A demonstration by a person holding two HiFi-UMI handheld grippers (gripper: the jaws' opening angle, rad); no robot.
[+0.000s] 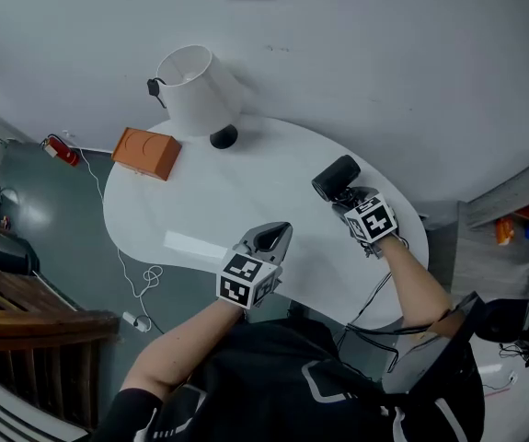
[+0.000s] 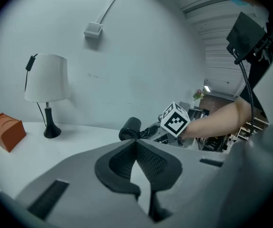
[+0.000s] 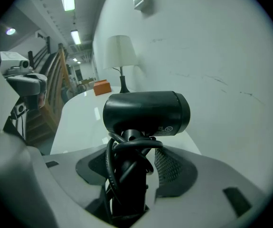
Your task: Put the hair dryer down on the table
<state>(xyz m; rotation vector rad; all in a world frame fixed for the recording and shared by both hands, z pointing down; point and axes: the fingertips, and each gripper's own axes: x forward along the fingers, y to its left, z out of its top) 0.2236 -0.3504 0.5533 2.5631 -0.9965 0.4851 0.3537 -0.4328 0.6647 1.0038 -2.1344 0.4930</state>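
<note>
1 black hair dryer (image 3: 145, 113) is in the right gripper (image 3: 127, 167), clamped by its handle. In the right gripper view the handle runs straight down between the 2 jaws, which stand wide apart with their pads pressed on either side of it. A black cord (image 3: 111, 163) is looped round the handle. The barrel sits crosswise at 12 o'clock above the jaws, beyond their tips.

In the head view the hair dryer (image 1: 336, 178) is at 11 o'clock from the right gripper (image 1: 345, 198) and its marker cube (image 1: 372, 219). It is over the white table (image 1: 209, 201), at about 2 o'clock on the top, near the wall (image 1: 384, 63). Whether the barrel touches the tabletop cannot be told.

The left gripper (image 1: 273, 238) hangs over the table's near edge at 6 o'clock, well apart from the dryer. Its own view shows the left gripper (image 2: 136, 148) with the tips of its 2 jaws together and nothing between them; the hair dryer (image 2: 129, 128) lies beyond them at 12 o'clock.

On the far side of the table, a white lamp (image 1: 195, 90) stands at 11 o'clock and an orange box (image 1: 146, 153) lies at 10 o'clock, near each other and well apart from both grippers.
</note>
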